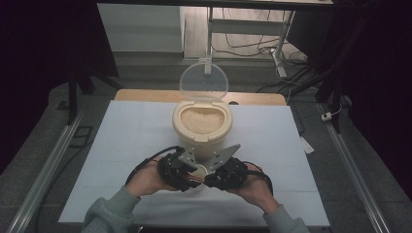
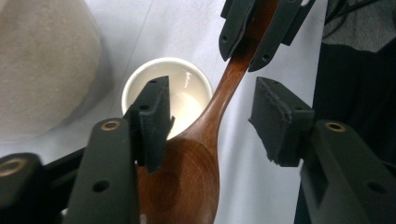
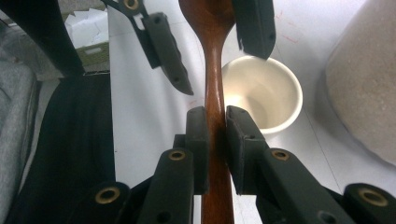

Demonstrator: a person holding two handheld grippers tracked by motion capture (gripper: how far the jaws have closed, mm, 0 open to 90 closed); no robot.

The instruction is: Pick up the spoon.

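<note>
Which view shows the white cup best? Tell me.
The right gripper view: the white cup shows rim and empty inside beside the wooden spoon. In the left gripper view a jaw partly covers it; the high view gives a sliver.

1. I see the wooden spoon (image 2: 196, 158) — polished, glossy brown grain.
2. Cup (image 3: 268, 95): smooth, glazed cream ceramic.
3. Left gripper (image 2: 212, 121) pads — matt, rough black rubber.
4. Rice bin (image 1: 201, 127): cream plastic, clear lid.
</note>
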